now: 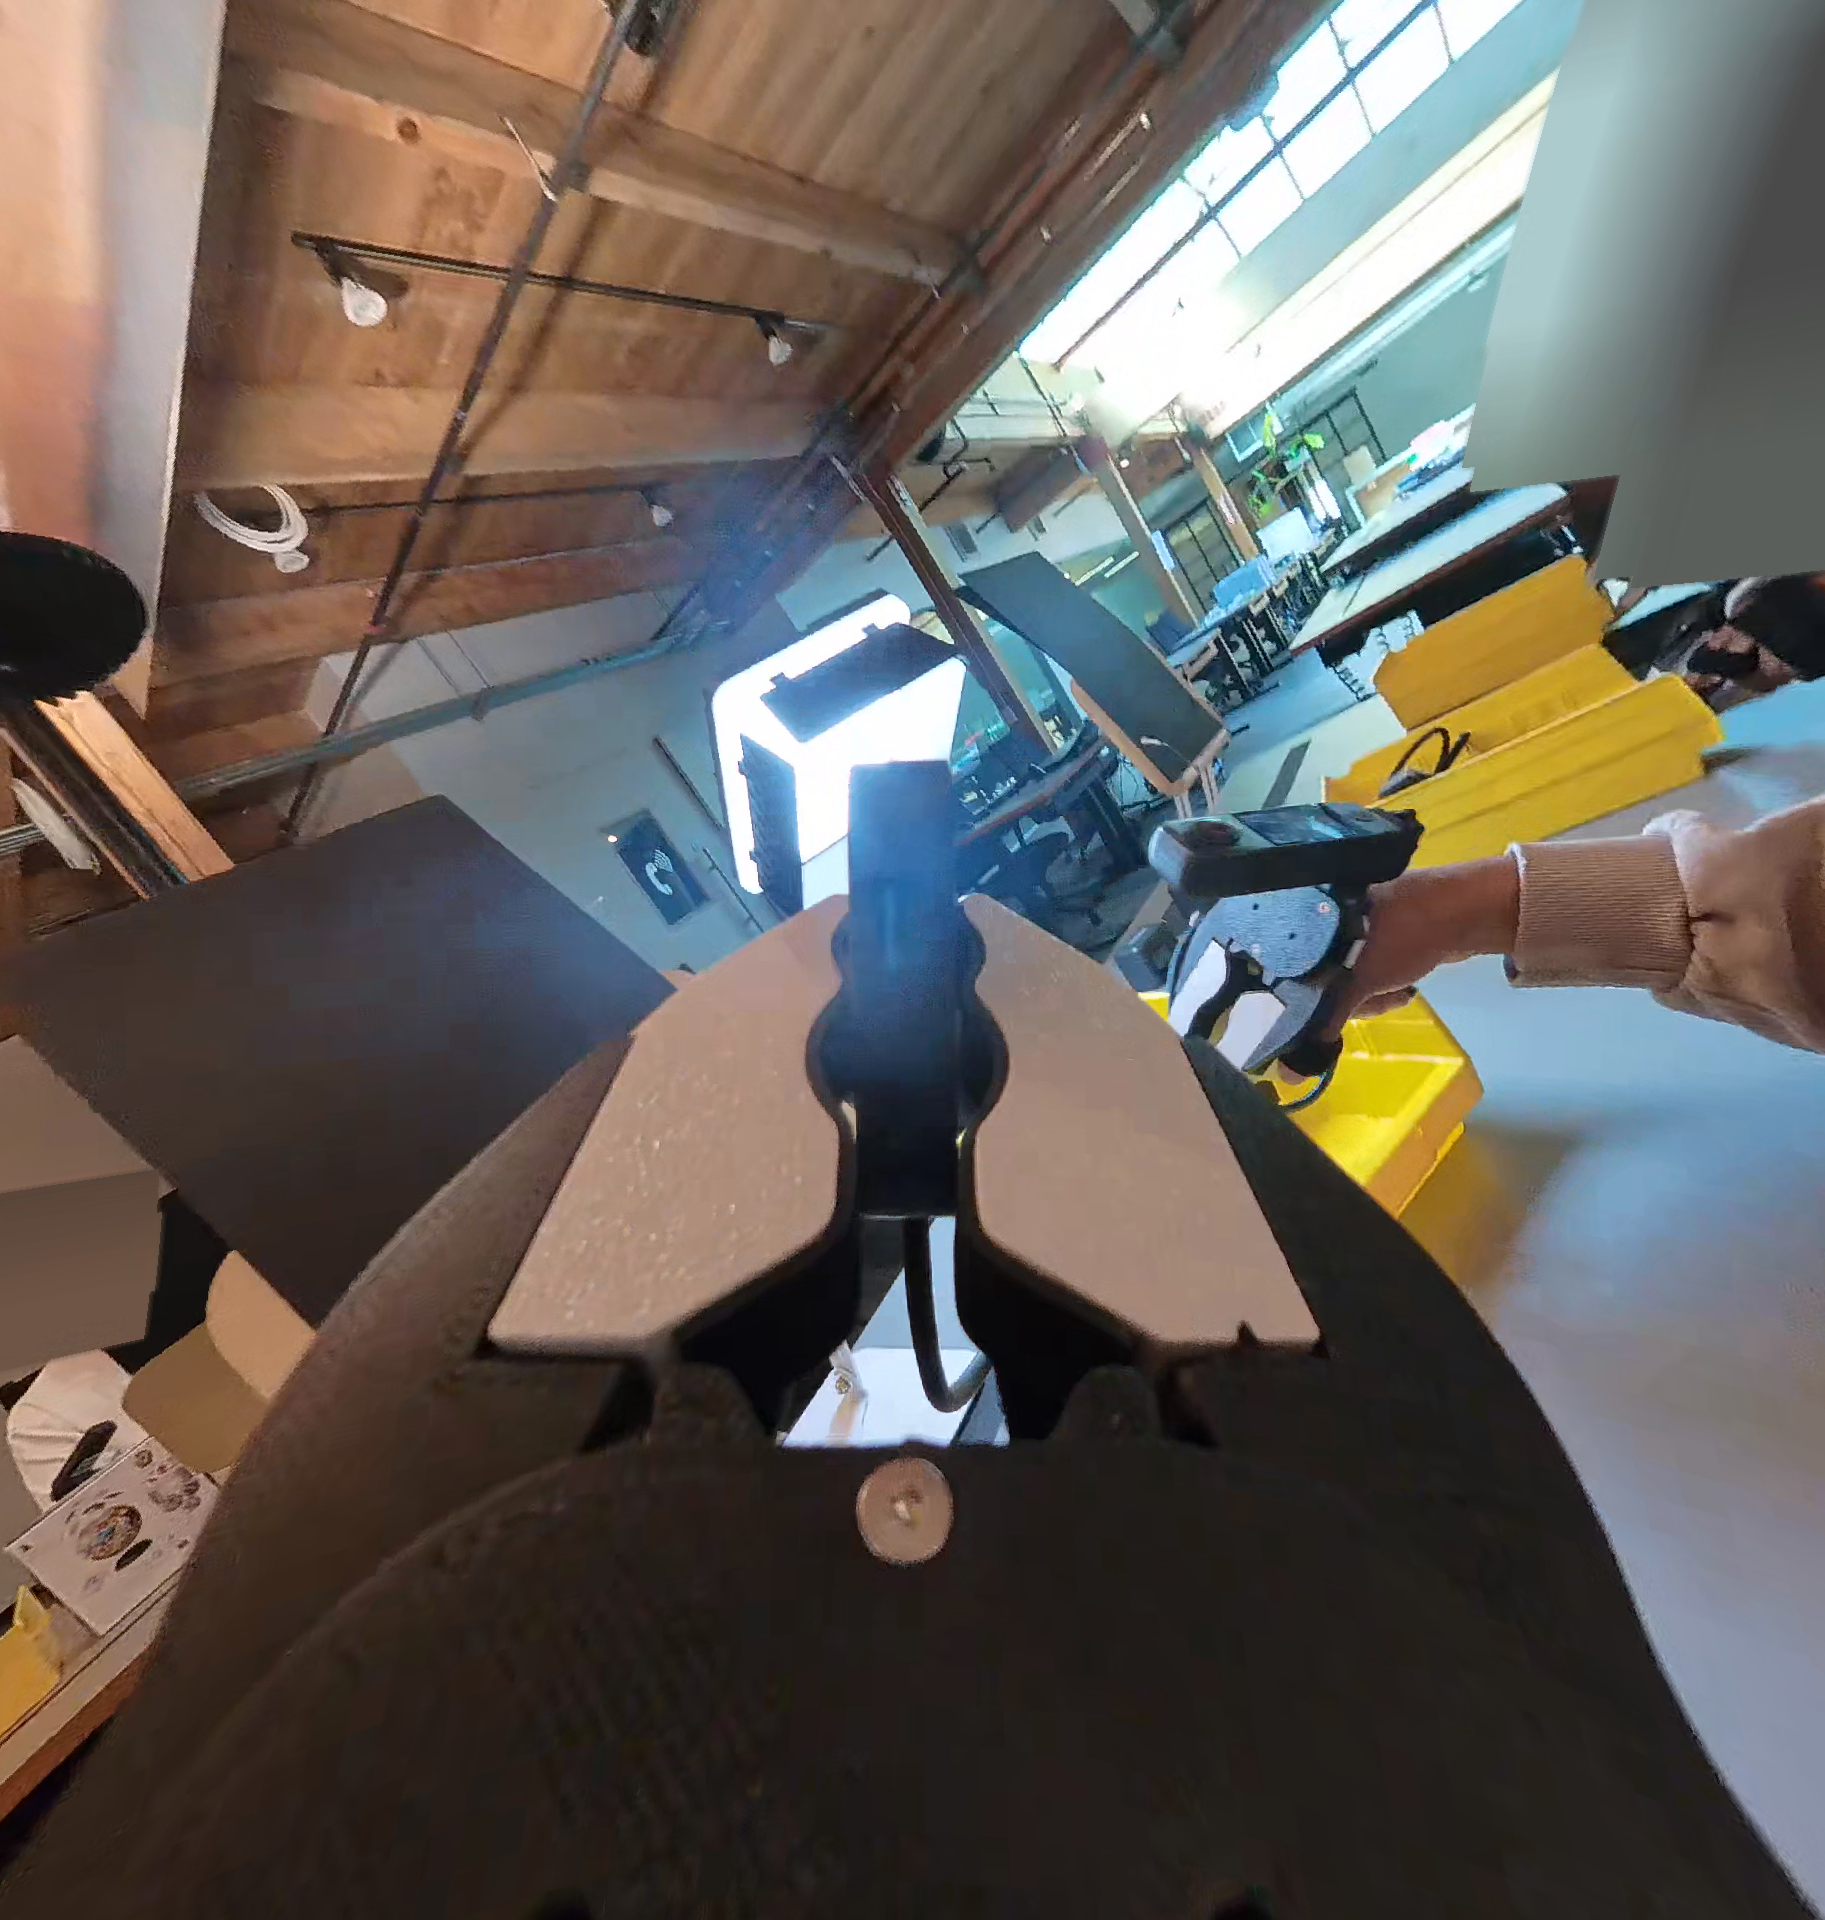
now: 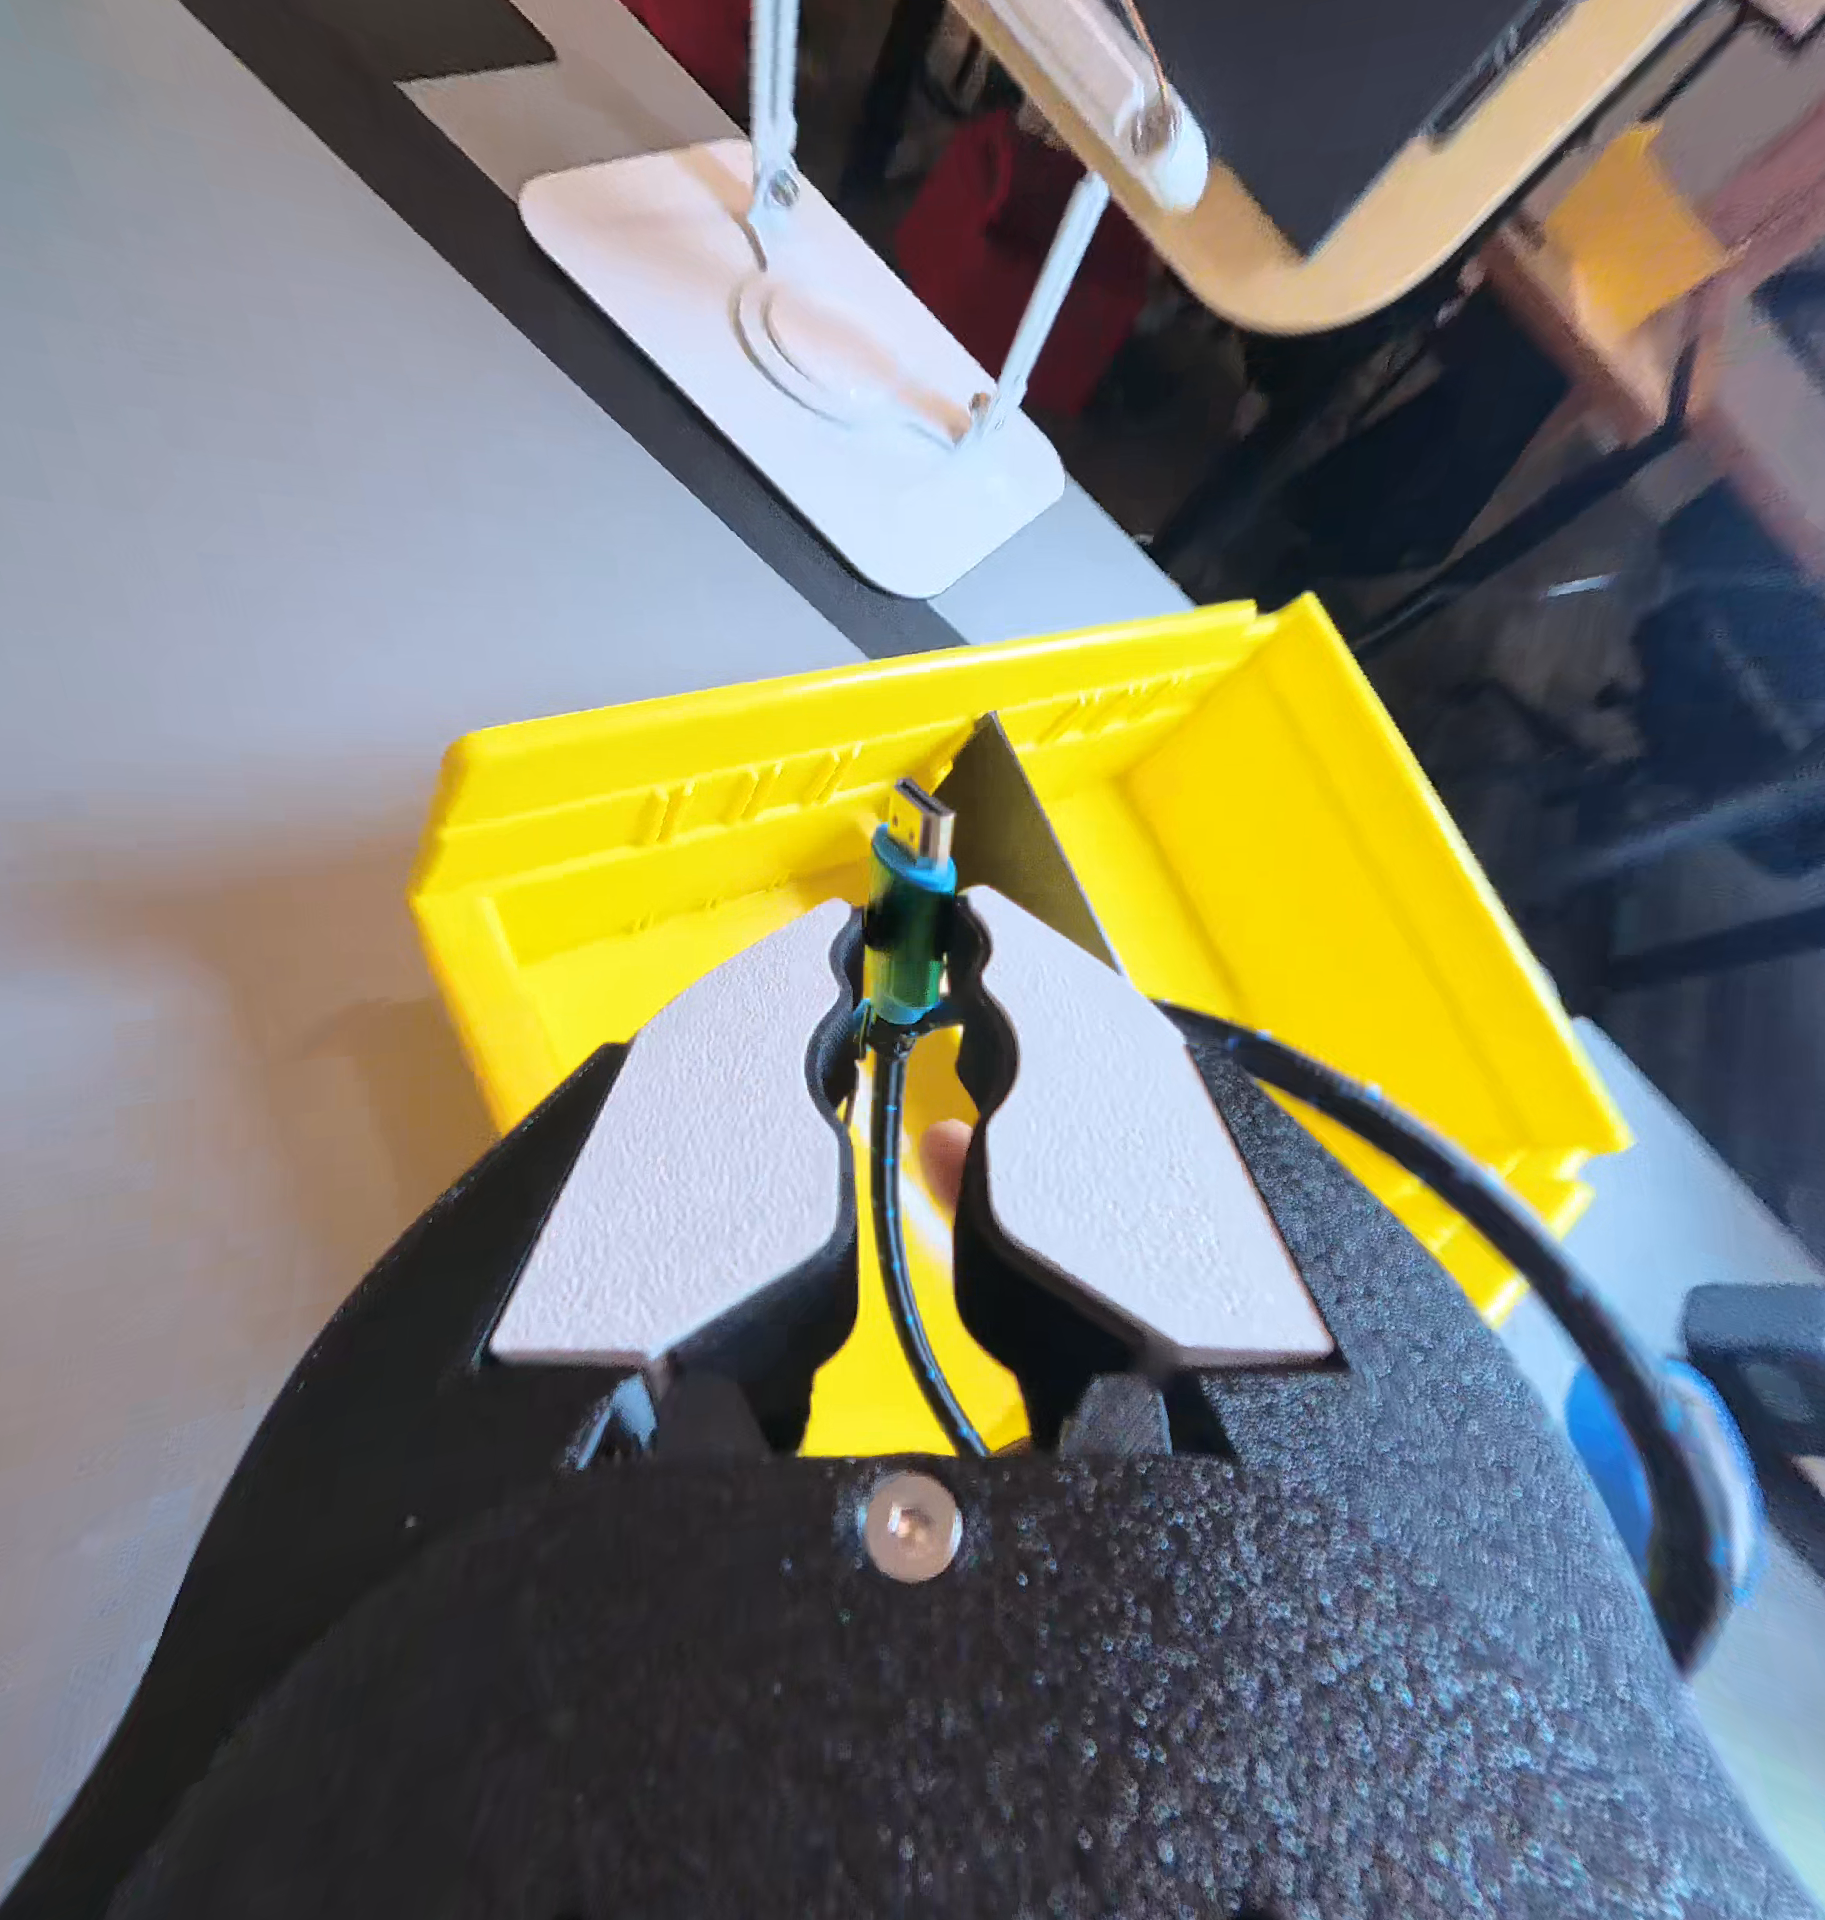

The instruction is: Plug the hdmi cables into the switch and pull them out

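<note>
- Black and boxy, the HDMI plug (image 1: pixel 895 935) in the left gripper (image 1: pixel 903 925) sits clamped between the two grey finger pads (image 1: pixel 679 1164), its thin dark lead (image 1: pixel 934 1340) curling down and back between the fingers.
- That gripper is tipped upward, so behind the plug lie a wooden ceiling (image 1: pixel 534 312) and a bright light panel (image 1: pixel 835 727), which leaves the plug's tip in silhouette and its metal end hard to make out.
- To the right in the left wrist view, a hand in a beige sleeve (image 1: pixel 1656 914) holds the right gripper (image 1: pixel 1225 997) over a yellow bin (image 1: pixel 1396 1101) on the grey table (image 1: pixel 1614 1299); more yellow bins (image 1: pixel 1531 717) stand farther off.
- In the right wrist view, the right gripper (image 2: pixel 908 940) is closed on a blue-and-green HDMI connector (image 2: pixel 908 914), whose gold-coloured metal end (image 2: pixel 923 816) points away, free of any socket.
- Its braided black cable (image 2: pixel 897 1226) runs back between the fingers, and a loop of it (image 2: pixel 1459 1195) arcs round the right side.
- Below and beyond the connector lies the yellow bin (image 2: pixel 1303 883), with a dark divider (image 2: pixel 1022 831) standing in it, just right of the plug tip.
- Far left, a white lamp base (image 2: pixel 679 343) rests at the table edge.
- No switch can be made out in either view.
</note>
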`<state>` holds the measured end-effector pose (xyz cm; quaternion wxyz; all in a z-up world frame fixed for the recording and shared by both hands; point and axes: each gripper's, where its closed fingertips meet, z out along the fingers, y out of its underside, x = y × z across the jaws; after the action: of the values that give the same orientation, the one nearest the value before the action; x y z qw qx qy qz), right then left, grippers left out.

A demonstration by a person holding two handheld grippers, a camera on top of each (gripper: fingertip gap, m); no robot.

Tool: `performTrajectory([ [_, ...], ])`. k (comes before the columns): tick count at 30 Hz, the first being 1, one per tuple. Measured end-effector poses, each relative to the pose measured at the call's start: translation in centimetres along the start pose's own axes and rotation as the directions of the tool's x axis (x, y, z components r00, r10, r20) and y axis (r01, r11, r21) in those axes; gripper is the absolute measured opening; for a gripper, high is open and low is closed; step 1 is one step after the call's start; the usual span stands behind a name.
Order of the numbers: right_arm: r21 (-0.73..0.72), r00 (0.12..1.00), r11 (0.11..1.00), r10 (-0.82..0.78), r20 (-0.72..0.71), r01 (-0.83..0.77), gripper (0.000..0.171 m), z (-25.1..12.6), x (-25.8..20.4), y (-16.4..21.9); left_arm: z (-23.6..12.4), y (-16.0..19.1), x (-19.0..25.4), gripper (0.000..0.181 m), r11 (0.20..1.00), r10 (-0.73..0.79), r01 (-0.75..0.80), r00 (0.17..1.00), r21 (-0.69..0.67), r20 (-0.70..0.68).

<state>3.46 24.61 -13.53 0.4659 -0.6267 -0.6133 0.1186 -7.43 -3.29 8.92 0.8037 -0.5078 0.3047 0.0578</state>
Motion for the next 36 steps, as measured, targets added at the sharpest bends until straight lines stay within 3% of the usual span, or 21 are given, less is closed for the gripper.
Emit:
performTrajectory([
  [1, -0.008, 1.000, 0.999, 0.031, -0.003, -0.031, 0.017, 0.2, 0.2, 0.3, 0.3, 0.2, 0.4, 0.014, 1.000, -0.004, 0.004, 1.000, -0.004, -0.013],
  [4, 0.043, 0.995, 0.994, 0.101, -0.002, -0.101, 0.025, -1.0, 1.0, -0.7, 1.1, 0.6, 1.4, 0.014, 1.000, -0.020, 0.020, 0.998, -0.014, -0.052],
  [8, 0.294, 0.989, 0.944, 0.136, 0.062, -0.148, 0.028, -5.5, 1.5, -5.4, 1.9, 1.2, 2.6, 0.014, 0.999, -0.029, 0.026, 0.995, -0.027, -0.096],
  [12, 0.565, 0.987, 0.822, -0.030, 0.159, -0.066, 0.028, -11.4, -2.1, -11.2, 3.0, 2.2, 5.1, 0.014, 0.998, -0.043, 0.035, 0.980, -0.046, -0.194],
  [16, 0.696, 0.909, 0.711, -0.351, 0.224, 0.103, 0.028, -16.1, -9.5, -13.8, 4.2, 3.2, 8.6, 0.014, 0.998, -0.037, 0.017, 0.949, -0.064, -0.313],
  [21, 0.723, 0.820, 0.651, -0.530, 0.215, 0.231, 0.028, -17.7, -15.0, -14.4, 5.3, 4.6, 13.1, 0.014, 0.995, -0.022, -0.026, 0.891, -0.099, -0.454],
  [22, 0.707, 0.796, 0.653, -0.566, 0.216, 0.272, 0.020, -17.3, -15.6, -13.8, 5.4, 5.0, 13.8, 0.014, 0.993, -0.014, -0.043, 0.882, -0.110, -0.471],
  [26, 0.674, 0.768, 0.668, -0.596, 0.233, 0.314, 0.015, -16.7, -15.3, -12.7, 5.8, 6.5, 14.0, 0.017, 0.980, -0.029, -0.067, 0.883, -0.187, -0.468],
  [31, 0.631, 0.848, 0.709, -0.509, 0.147, 0.316, 0.014, -15.6, -11.0, -12.3, 6.2, 7.9, 10.1, 0.017, 0.967, -0.043, -0.035, 0.953, -0.252, -0.300],
  [36, 0.551, 0.921, 0.738, -0.302, -0.246, 0.390, 0.015, -14.2, -2.1, -12.7, 5.3, 7.9, 5.5, 0.010, 0.969, -0.059, 0.027, 0.990, -0.246, -0.125],
])
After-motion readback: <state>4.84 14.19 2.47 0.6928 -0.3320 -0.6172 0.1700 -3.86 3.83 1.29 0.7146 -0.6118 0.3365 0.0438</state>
